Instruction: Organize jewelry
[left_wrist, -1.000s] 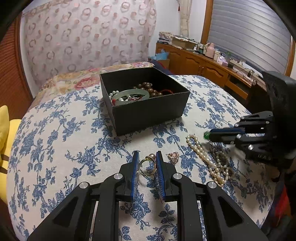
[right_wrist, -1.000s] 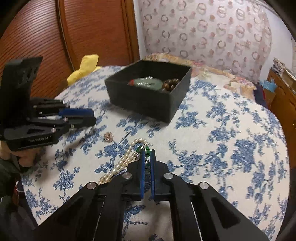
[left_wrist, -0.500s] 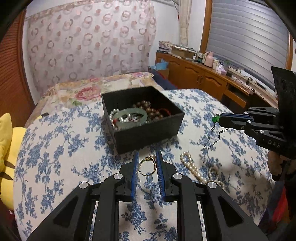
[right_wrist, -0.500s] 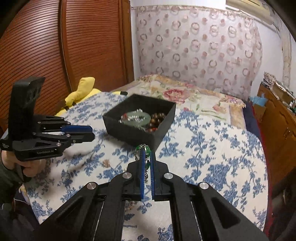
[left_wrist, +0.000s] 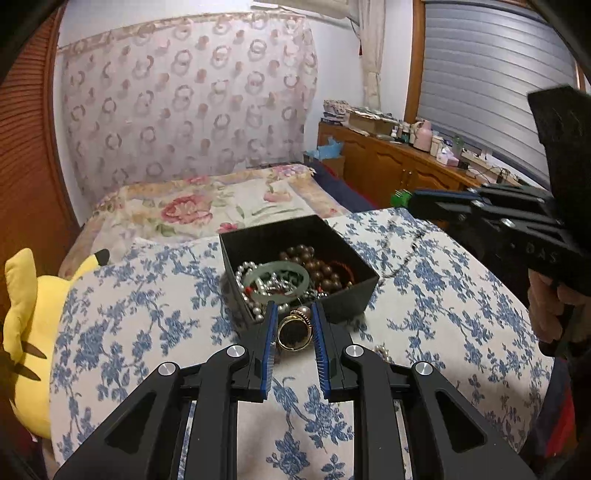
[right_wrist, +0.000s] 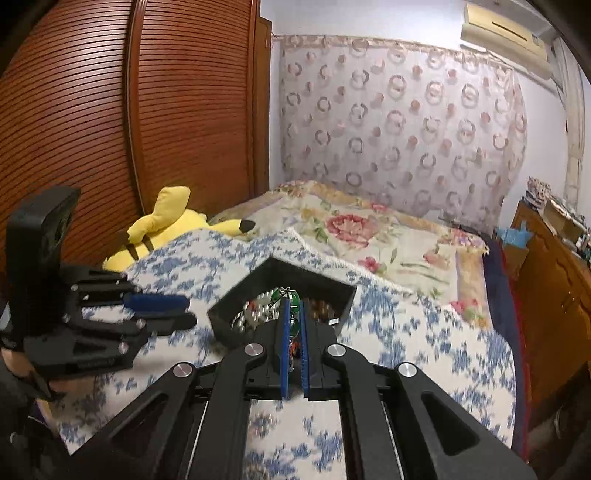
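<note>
Blue-floral tablecloth (left_wrist: 147, 314) | left gripper (left_wrist: 294, 325) clamps light, stiff gold ring (left_wrist: 293, 332) by band | right gripper (right_wrist: 293, 321) pinches limp green-beaded chain (right_wrist: 291, 297)

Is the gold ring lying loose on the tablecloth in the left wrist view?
No, the gold ring is clamped between the left gripper fingers, raised in front of the black box.

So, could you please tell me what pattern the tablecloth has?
Blue flowers on white tablecloth, clearest in the left wrist view.

I've lifted both grippers off the cloth: ring (left_wrist: 293, 329) and green-bead chain (right_wrist: 291, 301) now hang above the black box (left_wrist: 351, 295).
</note>
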